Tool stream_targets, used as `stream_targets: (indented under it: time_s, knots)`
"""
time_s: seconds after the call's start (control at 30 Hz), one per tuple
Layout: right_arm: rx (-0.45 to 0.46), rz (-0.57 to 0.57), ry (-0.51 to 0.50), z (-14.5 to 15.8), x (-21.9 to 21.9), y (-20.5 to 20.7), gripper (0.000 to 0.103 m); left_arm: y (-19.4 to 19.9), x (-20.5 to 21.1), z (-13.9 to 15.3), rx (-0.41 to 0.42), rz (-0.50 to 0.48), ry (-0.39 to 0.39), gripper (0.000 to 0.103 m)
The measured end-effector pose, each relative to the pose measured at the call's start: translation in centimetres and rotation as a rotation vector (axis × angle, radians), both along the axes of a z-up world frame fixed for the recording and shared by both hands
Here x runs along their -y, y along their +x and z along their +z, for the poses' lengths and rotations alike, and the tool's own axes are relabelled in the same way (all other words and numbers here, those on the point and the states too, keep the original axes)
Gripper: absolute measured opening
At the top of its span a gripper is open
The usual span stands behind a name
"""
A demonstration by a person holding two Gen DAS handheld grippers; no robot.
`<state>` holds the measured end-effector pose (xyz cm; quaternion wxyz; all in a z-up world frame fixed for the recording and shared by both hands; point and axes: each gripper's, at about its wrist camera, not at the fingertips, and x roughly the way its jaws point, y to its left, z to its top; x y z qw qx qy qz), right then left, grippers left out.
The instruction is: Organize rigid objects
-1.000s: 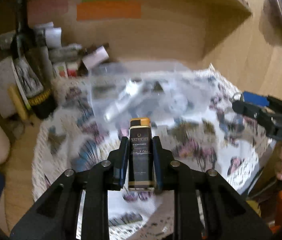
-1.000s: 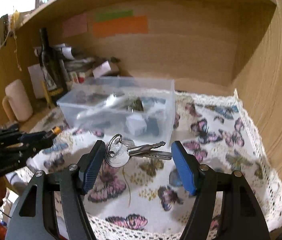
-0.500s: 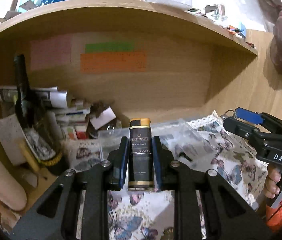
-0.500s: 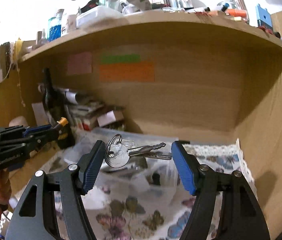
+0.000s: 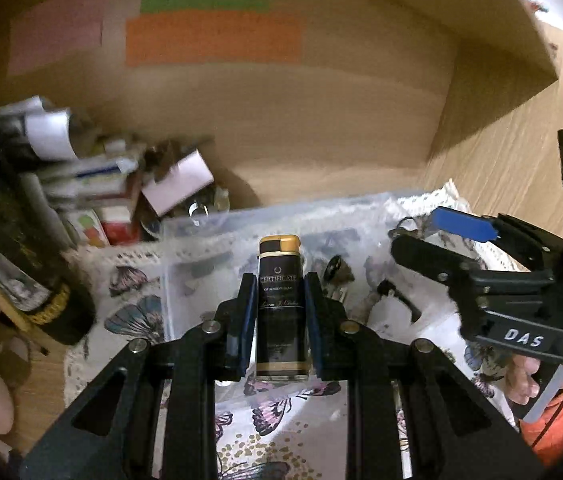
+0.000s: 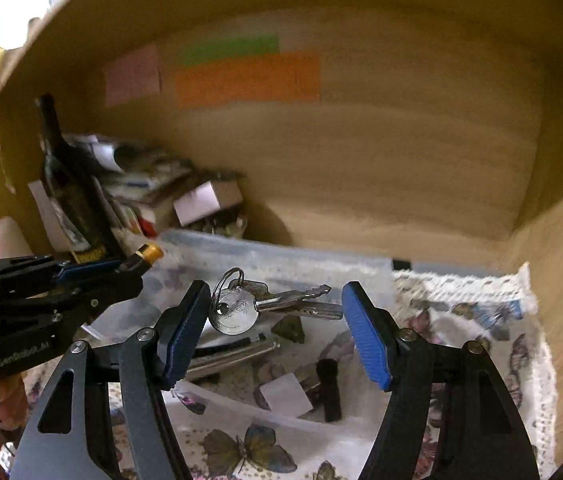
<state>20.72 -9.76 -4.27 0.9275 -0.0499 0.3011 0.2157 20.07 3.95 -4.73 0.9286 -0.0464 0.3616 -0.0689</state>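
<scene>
My left gripper point(image 5: 279, 300) is shut on a black and gold lighter point(image 5: 280, 304), held upright over the near edge of a clear plastic box point(image 5: 217, 228). In the right wrist view my right gripper point(image 6: 275, 320) has its jaws wide apart, and a bunch of silver keys point(image 6: 257, 306) hangs between the jaws, its ring by the left finger point(image 6: 185, 332), above the box point(image 6: 281, 256). What holds the keys is not visible. The box holds several small items. Each gripper shows in the other's view: the right gripper point(image 5: 457, 240), the left gripper point(image 6: 81, 276).
The box sits on a butterfly-print cloth with a lace edge point(image 6: 493, 320) inside a wooden shelf nook. A dark wine bottle point(image 6: 69, 184), boxes and paper rolls point(image 5: 93, 184) crowd the back left. The wooden side wall point(image 6: 561, 248) stands close on the right.
Both views have tilted back down from the shelf to the box. The lighter and the keys now hang over the box. Neither grip has changed.
</scene>
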Motion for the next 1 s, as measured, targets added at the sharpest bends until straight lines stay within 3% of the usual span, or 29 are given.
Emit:
stream_targets:
  time_s: [0.3, 0.33, 0.47, 0.73, 1.0]
  knots:
    - [-0.103, 0.016, -0.065, -3.5, -1.4, 2.2, 0.065, 1.7, 0.4, -3.6, -0.086, -0.032, -0.006, 0.023]
    - [-0.109, 0.018, -0.073, -3.7, -1.5, 2.2, 0.066, 1.7, 0.4, -3.8, -0.056, -0.034, 0.004, 0.023]
    - [-0.115, 0.018, -0.091, -4.1, -1.8, 2.4, 0.065, 2.0, 0.6, -4.3, -0.071, -0.032, 0.01, 0.023]
    - [-0.109, 0.028, -0.067, -3.1, -1.6, 1.8, 0.065, 0.9, 0.3, -2.8, -0.04, -0.021, 0.012, 0.031]
    - [0.02, 0.025, -0.017, 1.2, -0.1, -2.2, 0.072, -3.1, -0.3, 1.4, 0.098, 0.008, 0.03, 0.049]
